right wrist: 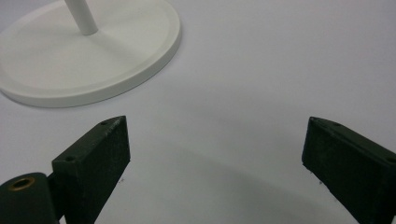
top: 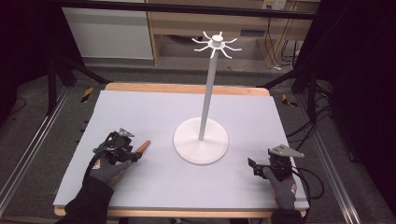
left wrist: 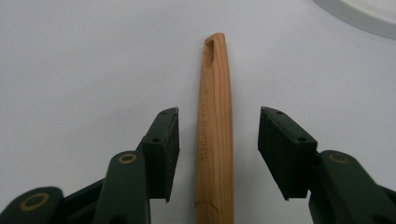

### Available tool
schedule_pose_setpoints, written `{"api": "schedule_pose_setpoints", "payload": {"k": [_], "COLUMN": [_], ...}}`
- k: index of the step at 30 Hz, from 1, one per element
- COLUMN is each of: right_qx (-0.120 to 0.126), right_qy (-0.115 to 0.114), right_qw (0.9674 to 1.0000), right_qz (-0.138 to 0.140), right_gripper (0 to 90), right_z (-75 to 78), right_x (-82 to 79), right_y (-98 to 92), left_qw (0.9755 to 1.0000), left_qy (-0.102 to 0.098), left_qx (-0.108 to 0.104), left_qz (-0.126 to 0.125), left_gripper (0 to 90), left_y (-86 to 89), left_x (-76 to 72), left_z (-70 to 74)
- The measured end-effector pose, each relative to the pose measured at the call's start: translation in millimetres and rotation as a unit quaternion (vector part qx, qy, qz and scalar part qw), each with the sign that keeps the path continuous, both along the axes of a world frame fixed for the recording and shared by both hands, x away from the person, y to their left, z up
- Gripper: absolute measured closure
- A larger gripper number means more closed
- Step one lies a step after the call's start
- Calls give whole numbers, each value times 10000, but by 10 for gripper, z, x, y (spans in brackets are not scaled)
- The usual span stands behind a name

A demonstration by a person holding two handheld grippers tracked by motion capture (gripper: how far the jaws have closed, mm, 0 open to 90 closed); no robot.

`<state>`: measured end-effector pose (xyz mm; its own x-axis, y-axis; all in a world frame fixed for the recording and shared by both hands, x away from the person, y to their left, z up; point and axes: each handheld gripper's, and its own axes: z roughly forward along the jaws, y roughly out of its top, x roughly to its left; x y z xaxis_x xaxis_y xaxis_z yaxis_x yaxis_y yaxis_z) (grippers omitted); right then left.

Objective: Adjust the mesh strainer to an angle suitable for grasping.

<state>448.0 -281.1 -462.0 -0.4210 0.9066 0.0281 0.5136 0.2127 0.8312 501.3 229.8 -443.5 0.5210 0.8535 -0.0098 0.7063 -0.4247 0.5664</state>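
Left gripper [left wrist: 218,154]: I'm keeping my jaws parted, a gap showing on each side of the wooden handle [left wrist: 215,130], pads not pressing it.
Wooden handle: lying flat on the surface [top: 154,112] between my left jaws, holed end pointing away from me toward the stand base [top: 201,141], near it but apart.
Right gripper [right wrist: 217,163]: I'm holding it wide open over bare surface, nothing between the jaws.
Stand: white, upright, pole rising from a round base at mid-surface, hook arms on top.
Hands: gloved, resting at the near edge, well apart.
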Motion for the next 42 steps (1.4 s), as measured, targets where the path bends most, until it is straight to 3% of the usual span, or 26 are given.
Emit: {"api": "schedule_pose_setpoints", "payload": {"k": [3,9,21,25,32,37,42], "right_qx": [31,17,31,19,58,51,83], "right_qy": [33,39,41,20,48,38,68], "right_qw": [10000,10000,10000,10000,10000,10000,9999], "right_qz": [5,0,4,-10,7,8,15], "right_gripper": [80,81,81,80,80,80,79], "right_z": [2,-2,-1,0,1,3,1], "right_x": [-1,3,3,3,1,2,3], "right_y": [4,5,6,-2,1,-6,1], "left_qw": [9999,9998,9995,9986,9974,9975,9976], "left_qy": [50,89,-76,-33,22,43,212], "left_qx": [113,138,229,420,660,651,627], "left_qz": [-88,-125,-226,-316,-300,-262,-208], "left_gripper": [499,512,498,495,500,518,571], "left_y": [-30,-51,-40,-134,-291,-307,-266], "left_x": [75,126,17,62,158,176,181], "left_z": [-57,-79,224,238,145,39,-49]}}
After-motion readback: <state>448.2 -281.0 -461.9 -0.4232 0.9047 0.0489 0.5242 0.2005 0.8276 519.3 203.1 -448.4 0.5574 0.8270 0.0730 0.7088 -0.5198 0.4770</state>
